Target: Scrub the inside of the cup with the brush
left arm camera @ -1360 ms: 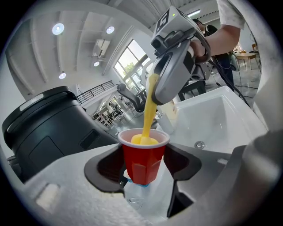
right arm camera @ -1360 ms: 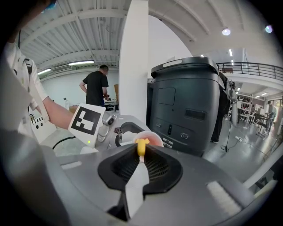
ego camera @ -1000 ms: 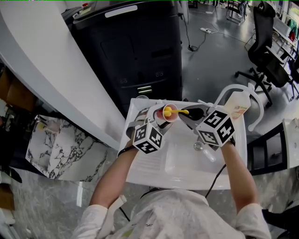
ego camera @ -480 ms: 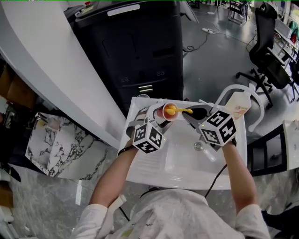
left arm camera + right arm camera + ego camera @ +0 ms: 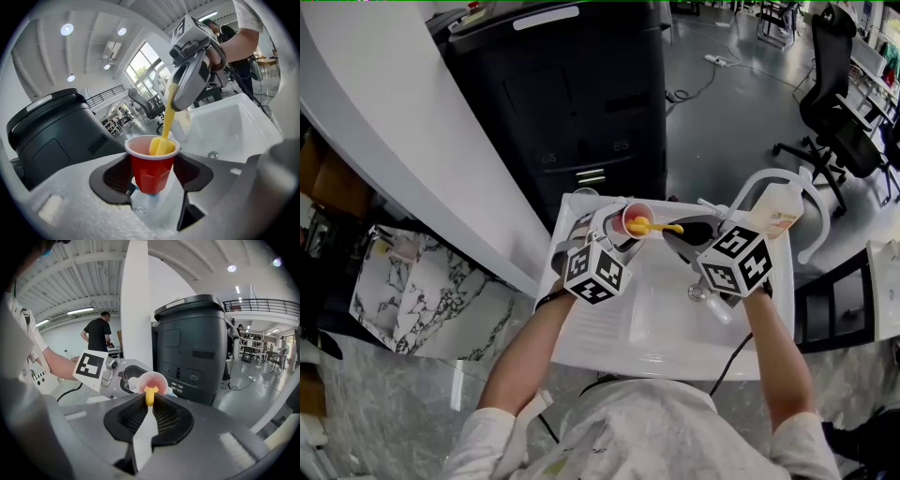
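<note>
My left gripper (image 5: 622, 236) is shut on a red plastic cup (image 5: 635, 219), tipped with its white inside facing the right gripper over the far edge of the white sink (image 5: 675, 328). In the left gripper view the cup (image 5: 152, 168) sits between both pads, and the yellow brush head (image 5: 161, 145) is down inside its mouth. My right gripper (image 5: 689, 231) is shut on the brush (image 5: 664, 227). In the right gripper view the brush's white handle (image 5: 143, 434) runs between the jaws, and its yellow neck (image 5: 149, 395) reaches into the cup (image 5: 152, 382).
A tall black machine (image 5: 562, 103) stands just behind the sink. A soap bottle (image 5: 778, 214) and a white arched faucet (image 5: 811, 202) sit at the sink's far right corner. The drain (image 5: 699, 293) lies under my right gripper. A person (image 5: 99, 336) stands in the background.
</note>
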The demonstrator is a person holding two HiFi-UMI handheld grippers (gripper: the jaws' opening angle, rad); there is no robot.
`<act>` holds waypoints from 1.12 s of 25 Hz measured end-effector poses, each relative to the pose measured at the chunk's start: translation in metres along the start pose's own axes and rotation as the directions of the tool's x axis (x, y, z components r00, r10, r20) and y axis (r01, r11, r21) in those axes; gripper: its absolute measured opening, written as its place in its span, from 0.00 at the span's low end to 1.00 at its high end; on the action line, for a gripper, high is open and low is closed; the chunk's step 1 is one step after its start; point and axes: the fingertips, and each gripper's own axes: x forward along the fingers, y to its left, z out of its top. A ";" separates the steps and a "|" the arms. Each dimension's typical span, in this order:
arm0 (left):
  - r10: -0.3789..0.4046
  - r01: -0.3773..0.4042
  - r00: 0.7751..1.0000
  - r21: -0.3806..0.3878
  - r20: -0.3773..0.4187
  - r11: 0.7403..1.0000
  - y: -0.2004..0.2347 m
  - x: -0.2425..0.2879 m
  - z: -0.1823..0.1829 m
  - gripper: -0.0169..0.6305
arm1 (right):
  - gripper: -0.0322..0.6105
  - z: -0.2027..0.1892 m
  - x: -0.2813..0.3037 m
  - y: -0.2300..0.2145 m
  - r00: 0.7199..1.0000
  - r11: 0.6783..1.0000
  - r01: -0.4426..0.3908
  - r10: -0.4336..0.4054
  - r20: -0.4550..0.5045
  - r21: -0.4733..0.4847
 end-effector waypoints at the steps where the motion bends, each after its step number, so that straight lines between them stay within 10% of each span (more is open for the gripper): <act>1: 0.000 0.000 1.000 0.000 0.001 1.000 0.000 0.001 0.000 0.46 | 0.10 0.000 0.000 0.000 1.000 1.000 0.000 0.000 0.001 0.000; 28: -0.059 0.061 0.997 0.033 -0.053 0.998 -0.019 0.007 -0.015 0.46 | 0.10 0.011 -0.003 0.013 1.000 0.999 -0.019 0.018 -0.005 -0.045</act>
